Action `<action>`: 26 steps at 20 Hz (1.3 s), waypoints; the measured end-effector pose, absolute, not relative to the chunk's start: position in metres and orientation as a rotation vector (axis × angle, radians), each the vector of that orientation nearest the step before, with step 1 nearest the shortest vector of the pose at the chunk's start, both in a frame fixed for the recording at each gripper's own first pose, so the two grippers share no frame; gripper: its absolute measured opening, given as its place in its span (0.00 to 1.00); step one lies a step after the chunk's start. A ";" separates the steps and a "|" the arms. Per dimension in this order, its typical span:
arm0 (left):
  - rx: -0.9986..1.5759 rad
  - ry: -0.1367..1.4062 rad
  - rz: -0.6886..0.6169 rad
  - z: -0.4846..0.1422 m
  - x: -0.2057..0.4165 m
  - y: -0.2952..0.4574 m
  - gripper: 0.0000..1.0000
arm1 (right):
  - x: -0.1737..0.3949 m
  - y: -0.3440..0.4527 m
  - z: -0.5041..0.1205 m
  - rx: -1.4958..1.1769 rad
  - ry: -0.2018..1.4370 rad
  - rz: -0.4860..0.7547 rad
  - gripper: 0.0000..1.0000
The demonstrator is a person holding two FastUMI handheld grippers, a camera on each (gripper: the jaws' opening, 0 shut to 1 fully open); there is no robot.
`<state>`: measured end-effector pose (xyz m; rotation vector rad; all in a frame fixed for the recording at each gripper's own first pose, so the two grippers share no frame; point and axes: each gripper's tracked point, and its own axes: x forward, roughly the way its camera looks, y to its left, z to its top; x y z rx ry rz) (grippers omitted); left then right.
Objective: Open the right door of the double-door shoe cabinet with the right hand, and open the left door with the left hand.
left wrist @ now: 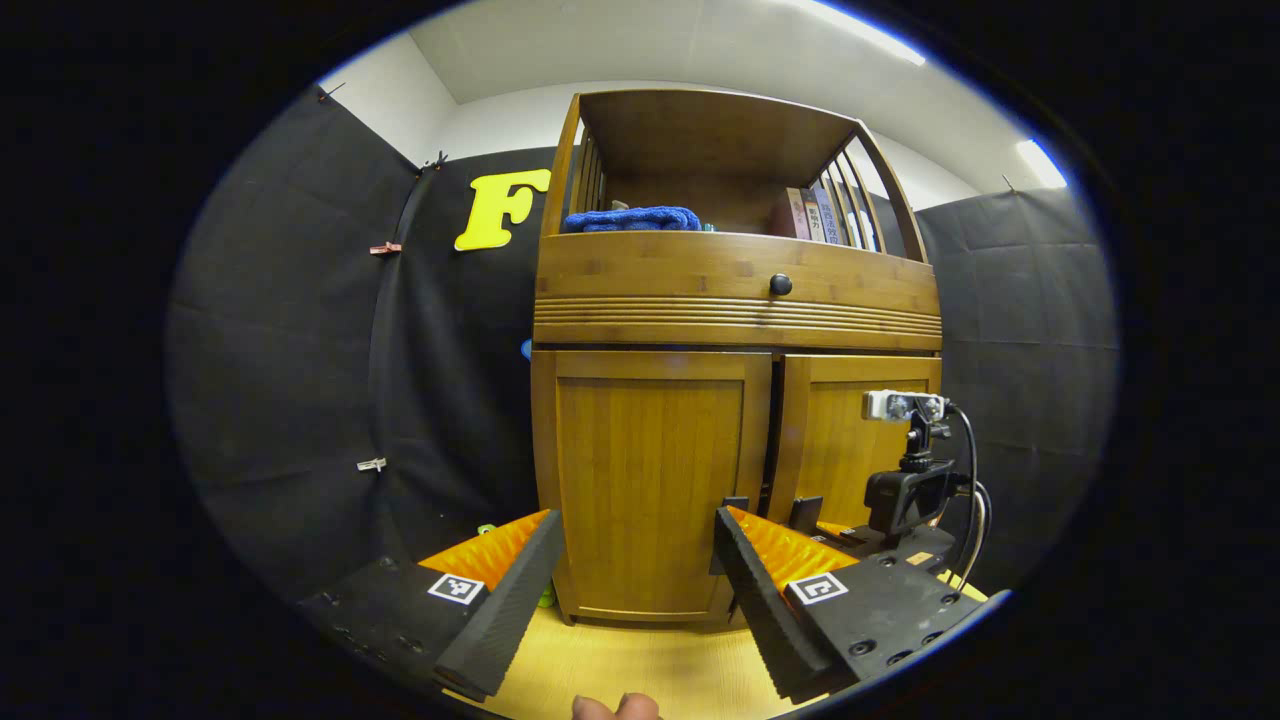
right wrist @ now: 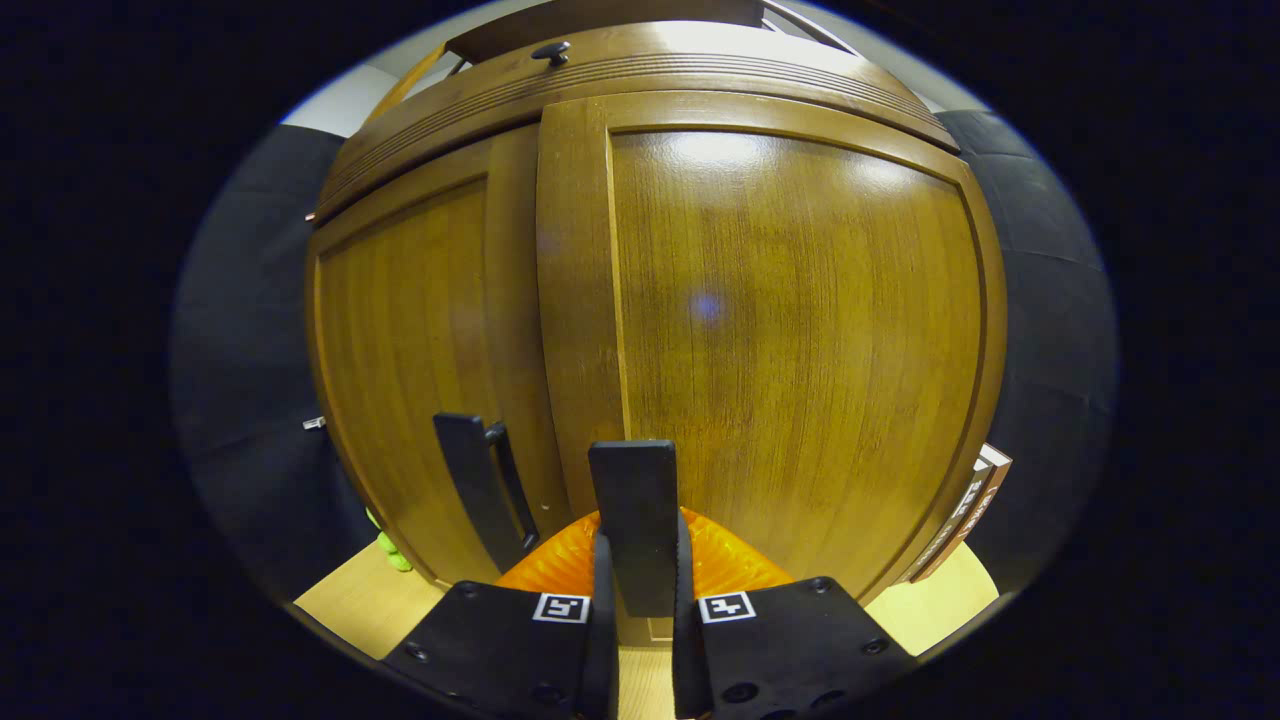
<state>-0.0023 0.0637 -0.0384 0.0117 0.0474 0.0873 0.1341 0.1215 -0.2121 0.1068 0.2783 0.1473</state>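
Closest to us in the right gripper view, our right gripper (right wrist: 636, 575) is clamped narrow on the dark handle (right wrist: 633, 500) of the right door (right wrist: 790, 330), with the left door's handle (right wrist: 485, 485) just beside it and the left door (right wrist: 420, 340) shut. From the left gripper view we see our left gripper (left wrist: 630, 570) spread wide and holding nothing, low in front of the shoe cabinet (left wrist: 735, 330) and near the left door's lower edge. We also see a blue cloth (left wrist: 632, 219) and books (left wrist: 815, 213) on the open top shelf above a round knob (left wrist: 780, 284).
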 end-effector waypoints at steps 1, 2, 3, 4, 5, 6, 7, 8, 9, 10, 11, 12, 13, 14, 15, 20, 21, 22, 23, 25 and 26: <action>0.009 0.046 0.087 -0.038 -0.001 0.063 0.92 | 0.125 0.120 -0.211 0.118 0.278 0.155 0.25; 0.007 0.043 0.086 -0.039 -0.002 0.061 0.92 | 0.116 0.117 -0.210 0.122 0.279 0.162 0.25; 0.007 0.041 0.086 -0.039 -0.003 0.059 0.92 | 0.107 0.113 -0.208 0.121 0.279 0.168 0.25; 0.008 0.041 0.086 -0.040 -0.004 0.057 0.95 | 0.098 0.109 -0.206 0.121 0.280 0.172 0.25; 0.009 0.040 0.086 -0.040 -0.004 0.055 0.92 | 0.089 0.105 -0.205 0.122 0.279 0.177 0.25; 0.009 0.039 0.084 -0.041 -0.005 0.052 0.92 | 0.081 0.101 -0.203 0.123 0.277 0.182 0.25; 0.009 0.039 0.085 -0.041 -0.005 0.051 0.95 | 0.072 0.095 -0.202 0.125 0.279 0.185 0.25; 0.009 0.039 0.086 -0.042 -0.006 0.050 0.92 | 0.064 0.090 -0.201 0.128 0.281 0.186 0.24; 0.006 0.039 0.088 -0.042 -0.006 0.048 0.92 | 0.055 0.084 -0.201 0.133 0.283 0.186 0.25; 0.003 0.039 0.087 -0.043 -0.007 0.045 0.92 | 0.047 0.078 -0.200 0.132 0.284 0.188 0.25; 0.003 0.039 0.088 -0.043 -0.007 0.043 0.92 | 0.039 0.072 -0.198 0.129 0.281 0.189 0.24; 0.004 0.039 0.087 -0.044 -0.007 0.041 0.92 | 0.031 0.065 -0.198 0.126 0.284 0.189 0.25; 0.006 0.039 0.087 -0.044 -0.006 0.039 0.95 | 0.024 0.058 -0.196 0.122 0.281 0.186 0.24; 0.006 0.039 0.086 -0.047 -0.007 0.035 0.95 | 0.017 0.051 -0.196 0.113 0.283 0.181 0.25; 0.006 0.039 0.085 -0.047 -0.006 0.032 0.92 | 0.010 0.044 -0.194 0.105 0.281 0.175 0.22; -0.005 0.031 0.064 -0.049 0.003 0.011 0.95 | -0.016 0.008 -0.191 0.107 0.295 0.135 0.24; -0.005 0.027 0.058 -0.048 0.005 0.007 0.97 | -0.021 -0.003 -0.191 0.094 0.295 0.127 0.24; -0.006 0.025 0.050 -0.050 0.006 0.002 0.95 | -0.025 -0.014 -0.190 0.084 0.295 0.114 0.24; -0.007 0.023 0.043 -0.049 0.008 -0.002 0.95 | -0.031 -0.024 -0.190 0.086 0.295 0.098 0.24; -0.007 0.027 0.029 -0.050 0.015 -0.010 0.92 | -0.038 -0.047 -0.186 0.115 0.290 0.054 0.23; -0.003 0.030 0.023 -0.051 0.016 -0.013 0.92 | -0.040 -0.060 -0.181 0.120 0.280 0.036 0.23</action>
